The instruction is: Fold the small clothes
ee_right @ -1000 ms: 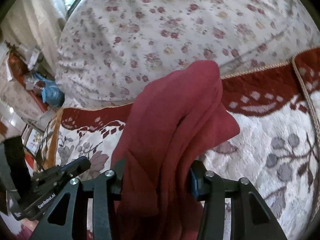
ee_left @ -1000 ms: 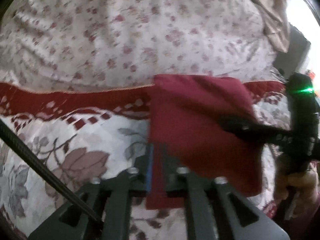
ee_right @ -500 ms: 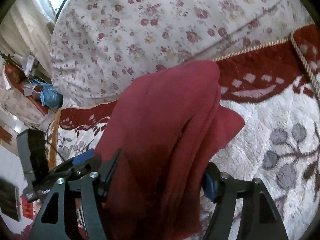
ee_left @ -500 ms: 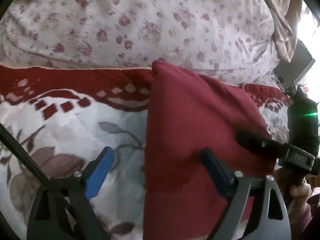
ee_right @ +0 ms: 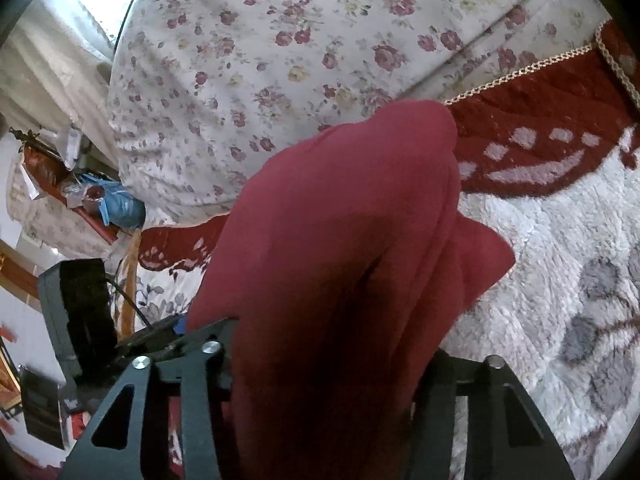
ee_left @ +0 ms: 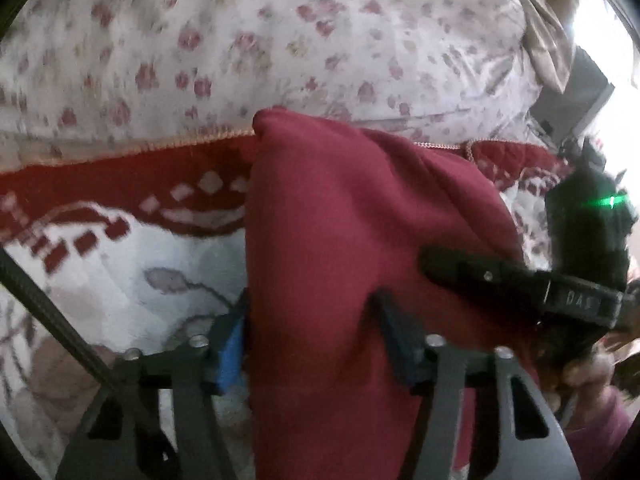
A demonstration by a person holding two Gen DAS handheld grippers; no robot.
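Both your tools, left tool (ee_left: 312, 344) and right tool (ee_right: 324, 364), clenched on soft limp dark-red knit garment (ee_left: 352, 216); light, droopy, grip near folded edge

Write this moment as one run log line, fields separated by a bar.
step: fold in progress | left gripper: shut on red garment | right gripper: shut on red garment | garment: bunched, over floral blanket
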